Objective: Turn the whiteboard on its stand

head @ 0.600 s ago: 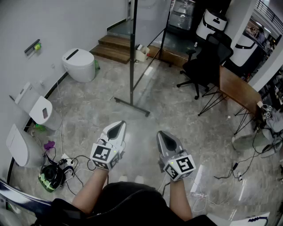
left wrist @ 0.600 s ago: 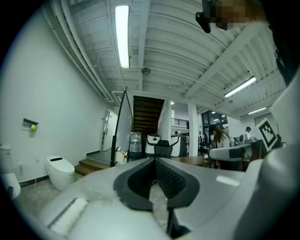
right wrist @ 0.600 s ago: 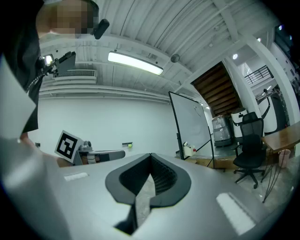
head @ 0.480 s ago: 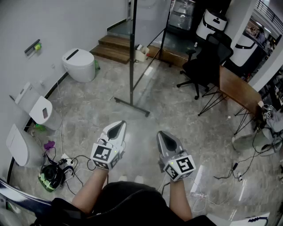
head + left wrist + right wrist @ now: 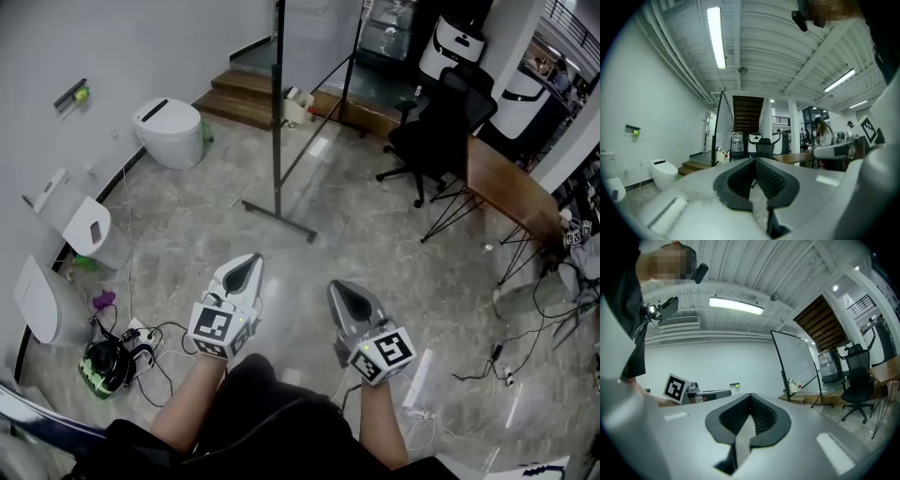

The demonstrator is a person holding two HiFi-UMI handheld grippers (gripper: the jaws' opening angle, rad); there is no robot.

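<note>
Ahead on the stone floor, whiteboard: upright on its stand, seen almost edge-on from the head view. It is well apart from both grippers and nothing touches it.
Stand: a dark upright post rising from a bar that lies flat on the floor.
Left gripper: held low in front of the person, tip pointing towards the whiteboard. Its jaws are clenched together with nothing between them.
Right gripper: just beside the left one and not touching it. Its jaws are also pressed together and empty.
Left gripper view: beyond the closed jaws the whiteboard stands far off, left of a dark wooden staircase.
Right gripper view: the whiteboard stands to the right of the jaw tips, its white face partly turned to the camera.
Toilet: white, lid down, against the left wall, left of the whiteboard.
Office chair: black, on casters, right of the whiteboard and just beside a wooden table.
Steps: wooden, low, behind the whiteboard.
Cables: a loose tangle on the floor at lower left, near the person's left arm.
</note>
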